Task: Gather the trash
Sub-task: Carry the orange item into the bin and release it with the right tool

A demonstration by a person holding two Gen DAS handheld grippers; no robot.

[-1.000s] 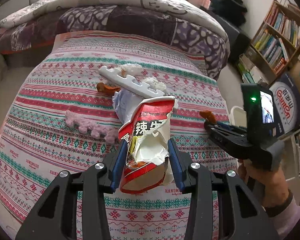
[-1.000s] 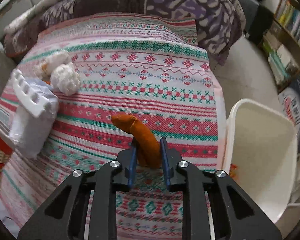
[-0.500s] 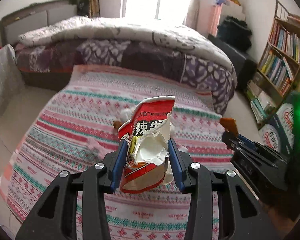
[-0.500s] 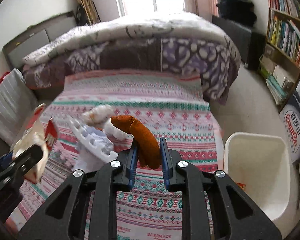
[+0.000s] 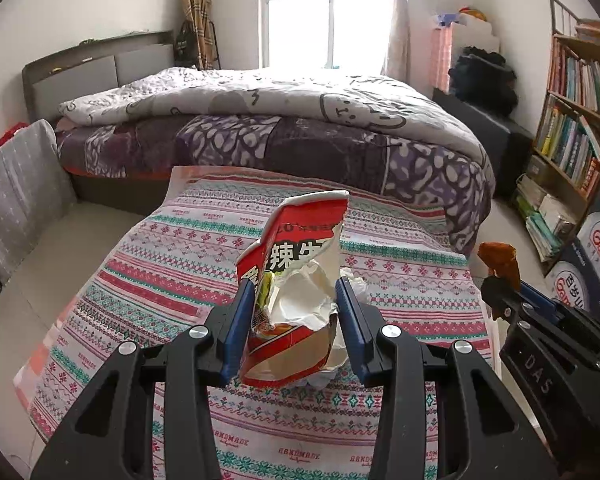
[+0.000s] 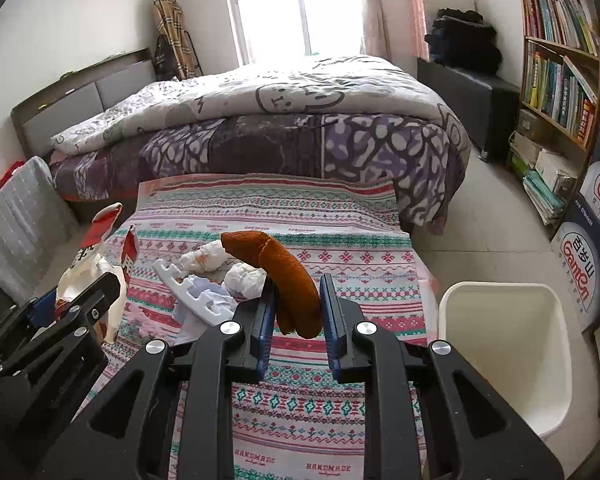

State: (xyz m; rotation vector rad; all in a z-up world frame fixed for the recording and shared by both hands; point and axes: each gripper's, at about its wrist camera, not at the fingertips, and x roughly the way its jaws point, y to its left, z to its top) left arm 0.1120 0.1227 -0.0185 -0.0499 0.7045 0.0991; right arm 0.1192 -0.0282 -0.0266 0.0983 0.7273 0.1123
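Note:
My left gripper [image 5: 296, 320] is shut on a torn red and white snack bag [image 5: 300, 280] and holds it above the striped cloth [image 5: 180, 272]. My right gripper [image 6: 296, 312] is shut on a curved brown peel [image 6: 284, 276], also raised; it shows at the right of the left wrist view [image 5: 500, 264]. The white trash bin [image 6: 504, 352] stands on the floor to the right of the cloth. On the cloth lie crumpled white tissues [image 6: 244, 278], a white plastic strip [image 6: 188, 292] and crumpled pale paper [image 6: 208, 308].
A bed with a purple and white quilt [image 6: 280, 120] lies behind the cloth. A bookshelf [image 6: 560, 60] and printed cartons [image 6: 588, 248] stand at the right. A grey cushion [image 5: 16, 184] leans at the left.
Both grippers have risen and tilted up with their loads, so the views now show the whole room. The bin has come into fuller view at the right.

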